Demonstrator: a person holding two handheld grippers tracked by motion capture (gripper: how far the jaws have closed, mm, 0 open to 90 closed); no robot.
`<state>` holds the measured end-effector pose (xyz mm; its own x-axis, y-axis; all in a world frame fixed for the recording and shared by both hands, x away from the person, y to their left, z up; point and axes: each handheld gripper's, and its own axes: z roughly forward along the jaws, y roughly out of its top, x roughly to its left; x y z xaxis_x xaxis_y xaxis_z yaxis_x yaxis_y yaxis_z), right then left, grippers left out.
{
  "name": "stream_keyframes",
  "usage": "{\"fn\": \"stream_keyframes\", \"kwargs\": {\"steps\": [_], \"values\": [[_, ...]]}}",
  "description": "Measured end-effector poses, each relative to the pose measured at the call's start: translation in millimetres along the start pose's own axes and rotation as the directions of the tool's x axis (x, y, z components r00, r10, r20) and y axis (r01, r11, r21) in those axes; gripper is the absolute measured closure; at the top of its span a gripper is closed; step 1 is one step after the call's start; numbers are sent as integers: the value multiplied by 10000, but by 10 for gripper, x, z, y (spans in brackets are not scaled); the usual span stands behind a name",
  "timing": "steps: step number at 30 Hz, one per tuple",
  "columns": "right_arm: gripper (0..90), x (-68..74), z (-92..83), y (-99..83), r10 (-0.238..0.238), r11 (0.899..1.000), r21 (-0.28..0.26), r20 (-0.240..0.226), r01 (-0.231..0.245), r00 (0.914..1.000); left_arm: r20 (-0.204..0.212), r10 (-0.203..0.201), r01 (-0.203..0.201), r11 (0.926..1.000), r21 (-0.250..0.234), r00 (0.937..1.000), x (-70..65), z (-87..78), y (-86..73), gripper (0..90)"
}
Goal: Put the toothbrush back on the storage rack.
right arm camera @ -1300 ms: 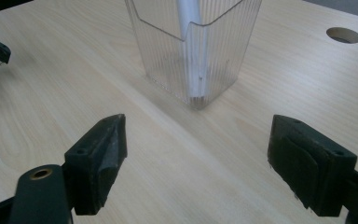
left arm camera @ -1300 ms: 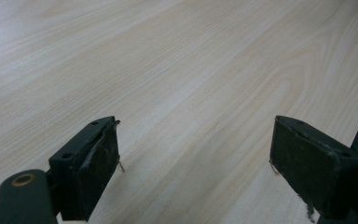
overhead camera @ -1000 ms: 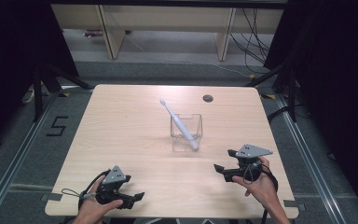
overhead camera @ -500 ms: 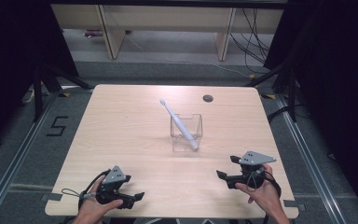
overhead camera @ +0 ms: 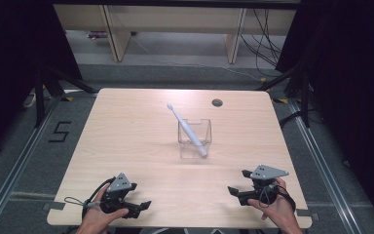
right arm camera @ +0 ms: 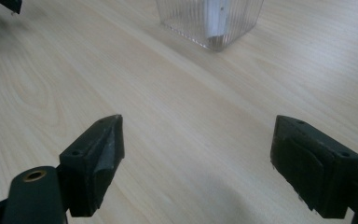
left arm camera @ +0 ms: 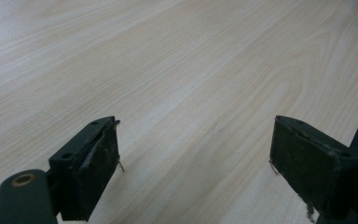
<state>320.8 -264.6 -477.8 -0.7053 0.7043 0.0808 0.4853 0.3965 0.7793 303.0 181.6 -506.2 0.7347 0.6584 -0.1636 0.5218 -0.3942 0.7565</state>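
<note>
At mid-bench (overhead camera: 126, 131), a toothbrush (overhead camera: 187, 130) leans in a clear cup (overhead camera: 195, 139), far from both spread, empty hand-held grippers: left (overhead camera: 139, 207), right (overhead camera: 237, 186).

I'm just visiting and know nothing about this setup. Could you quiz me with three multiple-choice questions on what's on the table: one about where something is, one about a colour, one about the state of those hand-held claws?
1. Where is the white toothbrush?
A. Flat on the table
B. Leaning in the clear square cup
C. Held in a gripper

2. What colour is the plate on top of the right gripper?
A. Grey
B. Red
C. Yellow

3. How do the left gripper jaws stand?
A. Shut on the toothbrush
B. Shut on nothing
C. Open, with bare table between them

Answers: 1 B, its lower end sits inside the cup and its head sticks out over the rim. 2 A, the high view shows a grey three-cornered plate. 3 C, the left gripper view shows a wide gap over wood.
</note>
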Motion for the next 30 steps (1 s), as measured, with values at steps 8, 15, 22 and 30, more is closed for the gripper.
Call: {"fn": "stream_keyframes", "kwargs": {"steps": [8,15,22,30], "values": [[178,3,-52,-136,-74,9996,263,-54,76,10000,-1,-42,42,10000,-24,10000,1,2,0,148],[176,-4,-92,-205,-41,9994,353,31,40,10000,17,-11,11,10000,-13,10000,1,1,1,148],[176,15,-130,-257,141,9980,611,189,-153,9997,22,-5,5,10000,5,10000,1,2,1,148],[177,20,-136,-283,70,9973,727,151,-81,9999,21,-25,25,10000,-7,10000,1,2,0,148]]}}
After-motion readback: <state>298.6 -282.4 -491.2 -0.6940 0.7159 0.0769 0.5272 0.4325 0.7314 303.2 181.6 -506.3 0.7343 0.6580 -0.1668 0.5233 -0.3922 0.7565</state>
